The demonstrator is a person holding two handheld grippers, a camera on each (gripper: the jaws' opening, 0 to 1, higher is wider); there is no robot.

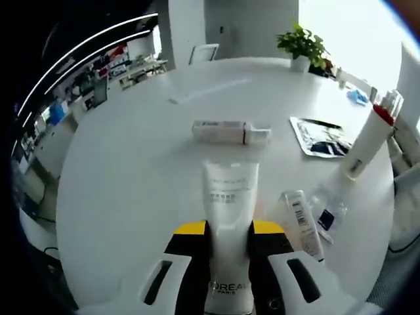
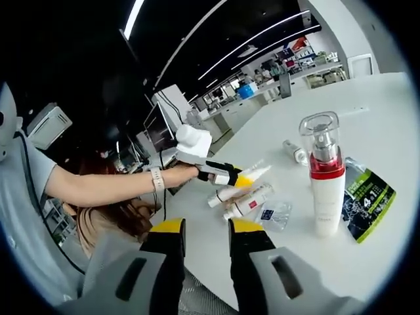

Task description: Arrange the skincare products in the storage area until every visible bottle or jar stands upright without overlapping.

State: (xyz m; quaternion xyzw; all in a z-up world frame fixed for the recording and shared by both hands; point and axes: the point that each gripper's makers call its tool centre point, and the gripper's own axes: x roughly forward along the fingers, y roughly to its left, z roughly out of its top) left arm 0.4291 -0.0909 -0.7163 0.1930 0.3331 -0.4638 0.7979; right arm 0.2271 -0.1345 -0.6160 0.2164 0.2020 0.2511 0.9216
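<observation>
Between the left gripper [image 1: 229, 244] jaws a white tube [image 1: 229, 216] is pinched; next, stand it upright. Right gripper [image 2: 206, 237] jaws spread, empty.

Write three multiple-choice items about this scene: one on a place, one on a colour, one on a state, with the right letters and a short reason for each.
1. Where is the white L'Oreal tube?
A. between the jaws of the left gripper
B. inside a drawer
C. on a chair

2. What colour is the band under the clear cap of the upright spray bottle?
A. green
B. red
C. blue

3. How do the jaws of the right gripper stand?
A. shut on a jar
B. shut on the foil sachet
C. open, holding nothing

Answers:
1 A: the left gripper view shows the tube clamped between the yellow-tipped jaws.
2 B: the right gripper view shows a red band at its neck.
3 C: a bare gap lies between the jaws; the foil sachet lies flat on the table.
</observation>
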